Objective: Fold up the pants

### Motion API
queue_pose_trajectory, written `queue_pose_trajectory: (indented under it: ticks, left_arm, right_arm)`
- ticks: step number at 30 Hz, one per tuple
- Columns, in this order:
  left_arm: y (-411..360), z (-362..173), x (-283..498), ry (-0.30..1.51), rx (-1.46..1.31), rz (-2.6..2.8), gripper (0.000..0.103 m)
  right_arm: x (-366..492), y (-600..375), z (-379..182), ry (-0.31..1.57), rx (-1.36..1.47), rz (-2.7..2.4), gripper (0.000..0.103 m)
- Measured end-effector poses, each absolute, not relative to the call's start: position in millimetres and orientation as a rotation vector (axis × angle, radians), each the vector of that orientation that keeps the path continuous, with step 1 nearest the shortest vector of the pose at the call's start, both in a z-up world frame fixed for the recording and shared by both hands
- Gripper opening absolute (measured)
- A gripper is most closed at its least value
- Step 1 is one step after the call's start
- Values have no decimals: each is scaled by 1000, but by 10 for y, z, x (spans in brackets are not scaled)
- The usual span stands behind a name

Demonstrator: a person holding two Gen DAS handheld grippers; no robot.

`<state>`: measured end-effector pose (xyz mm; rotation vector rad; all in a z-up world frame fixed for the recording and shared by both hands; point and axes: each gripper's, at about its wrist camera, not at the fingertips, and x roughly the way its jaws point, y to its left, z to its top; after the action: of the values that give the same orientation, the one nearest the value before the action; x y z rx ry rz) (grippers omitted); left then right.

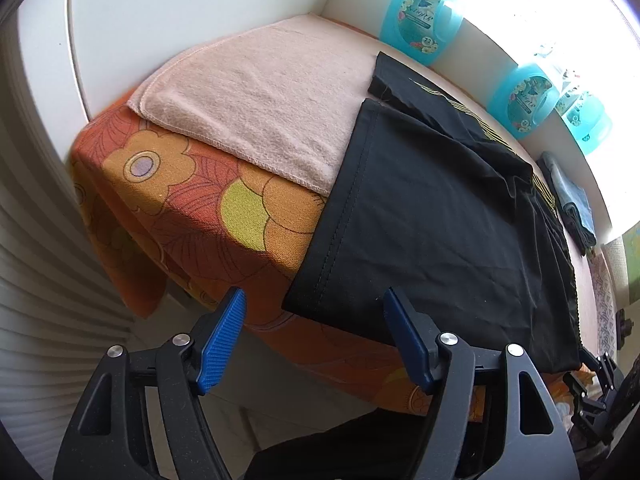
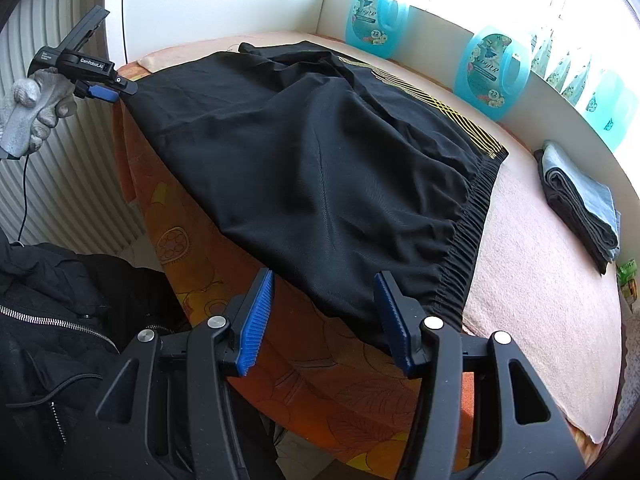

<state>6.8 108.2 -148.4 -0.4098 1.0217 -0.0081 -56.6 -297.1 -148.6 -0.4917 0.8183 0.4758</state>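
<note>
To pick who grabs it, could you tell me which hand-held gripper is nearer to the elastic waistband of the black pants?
Right. The right hand-held gripper sits at the near edge beside the waistband; the left hand-held gripper is at the leg hem end, far from it.

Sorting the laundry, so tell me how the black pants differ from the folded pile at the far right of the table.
The black pants lie spread out and rumpled; the folded pile is a neat, compact stack. The pants cover much of the table and hang over its near edge; the pile takes a small spot near the white ledge. The pants are black with yellow stripes; the pile shows dark and light blue layers. Both rest on the pink towel.
</note>
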Motion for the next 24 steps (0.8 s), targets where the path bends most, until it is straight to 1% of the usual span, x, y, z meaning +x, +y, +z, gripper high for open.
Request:
queue_pose_trajectory:
  ticks: [1,3,4,5,8,10,12,13,14,15,17,22,24]
  left_arm:
    - [1080,-1478,66,1016,-419,-14,63]
    - [1076,-1463,78,1010,-434,-30,49]
    - [1079,-1453,82,1007,-434,-32,47]
    - [1061,-1434,84,1001,-425,-28,41]
    - [1032,-1408,84,991,-401,-13,35]
    - [1051,-1403,77,983,-406,-6,28]
    - [1084,-1390,70,977,-420,5,17]
    - [1097,-1384,63,973,-423,7,13]
    - [1095,-1372,57,967,-422,7,8]
    - [1095,-1359,52,960,-422,11,7]
    - [1089,-1331,51,947,-416,13,5]
    - [1093,-1197,44,894,-430,2,5]
    - [1098,-1123,48,868,-425,-9,4]
  right_arm:
    - [-569,-2965,-1496,818,-501,473,55]
    - [-571,-2944,-1517,817,-530,461,55]
    - [-575,-2928,-1525,812,-546,452,55]
    - [-575,-2917,-1531,811,-555,449,55]
    - [-586,-2901,-1526,803,-565,445,55]
    - [-586,-2892,-1523,796,-570,434,55]
    - [-585,-2890,-1512,794,-564,432,55]
    - [-579,-2893,-1505,794,-561,432,54]
    - [-574,-2895,-1501,796,-557,433,48]
    - [-564,-2897,-1496,800,-552,434,44]
    - [-554,-2896,-1485,803,-542,434,32]
    - [-536,-2917,-1389,793,-500,433,15]
    - [-518,-2929,-1329,777,-492,415,12]
